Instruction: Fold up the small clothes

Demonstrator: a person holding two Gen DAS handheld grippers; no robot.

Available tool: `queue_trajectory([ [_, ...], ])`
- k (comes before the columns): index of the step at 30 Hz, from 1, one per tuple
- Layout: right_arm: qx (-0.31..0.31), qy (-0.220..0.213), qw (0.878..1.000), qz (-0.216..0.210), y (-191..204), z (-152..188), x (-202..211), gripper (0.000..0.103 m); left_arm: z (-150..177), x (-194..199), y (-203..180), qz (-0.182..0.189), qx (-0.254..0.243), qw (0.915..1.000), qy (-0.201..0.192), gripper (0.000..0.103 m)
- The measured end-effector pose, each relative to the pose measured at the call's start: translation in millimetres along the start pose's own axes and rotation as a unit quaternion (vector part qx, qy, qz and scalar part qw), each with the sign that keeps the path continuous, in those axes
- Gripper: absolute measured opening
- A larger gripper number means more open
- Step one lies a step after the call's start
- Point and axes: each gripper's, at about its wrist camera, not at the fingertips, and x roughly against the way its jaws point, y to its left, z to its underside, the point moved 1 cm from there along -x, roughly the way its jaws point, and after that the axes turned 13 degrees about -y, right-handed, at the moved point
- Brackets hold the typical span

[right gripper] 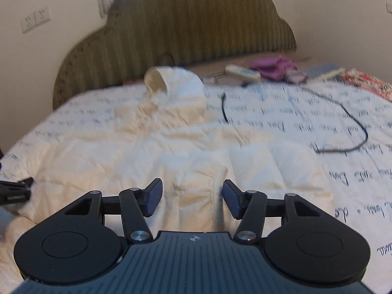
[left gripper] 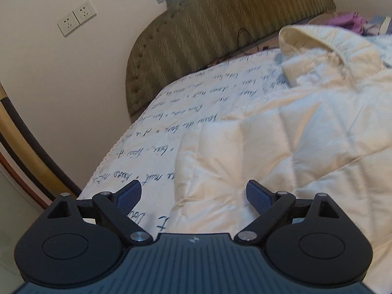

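Observation:
A cream quilted hooded jacket (left gripper: 281, 142) lies spread on the bed, its hood (left gripper: 316, 46) toward the headboard. My left gripper (left gripper: 193, 196) is open and empty, just above the jacket's left edge. In the right wrist view the jacket (right gripper: 152, 152) fills the middle, hood (right gripper: 176, 85) at the far end. My right gripper (right gripper: 192, 197) is open and empty, low over the jacket's front near its centre seam. The tip of my left gripper (right gripper: 14, 191) shows at the left edge of that view.
The bed sheet (left gripper: 152, 147) is white with blue script. An olive padded headboard (right gripper: 176, 29) stands behind. A black cable (right gripper: 343, 127) lies on the sheet to the right. A purple garment (right gripper: 274, 67), a white remote (right gripper: 242, 72) and patterned fabric (right gripper: 365, 83) lie at the far right. The bed's left edge (left gripper: 105, 159) drops to the floor.

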Motion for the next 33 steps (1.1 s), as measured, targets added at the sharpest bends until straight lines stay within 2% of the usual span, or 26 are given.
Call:
queue_trajectory([
  [3, 0.032, -0.008, 0.999, -0.028, 17, 1, -2, 0.063, -10, 9, -7, 0.016, 0.018, 0.9997, -0.003, 0.093],
  [6, 0.054, 0.015, 0.998, -0.018, 24, 10, -13, 0.064, -11, 13, -14, 0.032, 0.024, 0.9992, 0.001, 0.093],
  [9, 0.036, 0.046, 0.998, 0.008, 15, 23, -27, 0.066, -7, 13, -21, 0.033, 0.018, 0.9993, 0.007, 0.093],
  [11, 0.004, 0.055, 0.998, 0.005, 3, 31, -31, 0.067, -5, 12, -23, 0.036, 0.015, 0.9992, 0.008, 0.093],
  [14, -0.016, 0.055, 0.998, 0.001, -4, 35, -31, 0.068, -6, 12, -22, 0.04, 0.013, 0.9991, 0.006, 0.093],
  [17, -0.002, 0.056, 0.998, 0.011, -2, 39, -34, 0.076, -11, 14, -20, 0.043, 0.019, 0.9989, 0.002, 0.093],
  [33, 0.026, 0.033, 0.999, 0.015, 1, 57, -40, 0.092, -23, 3, -36, 0.083, 0.081, 0.9932, 0.011, 0.093],
])
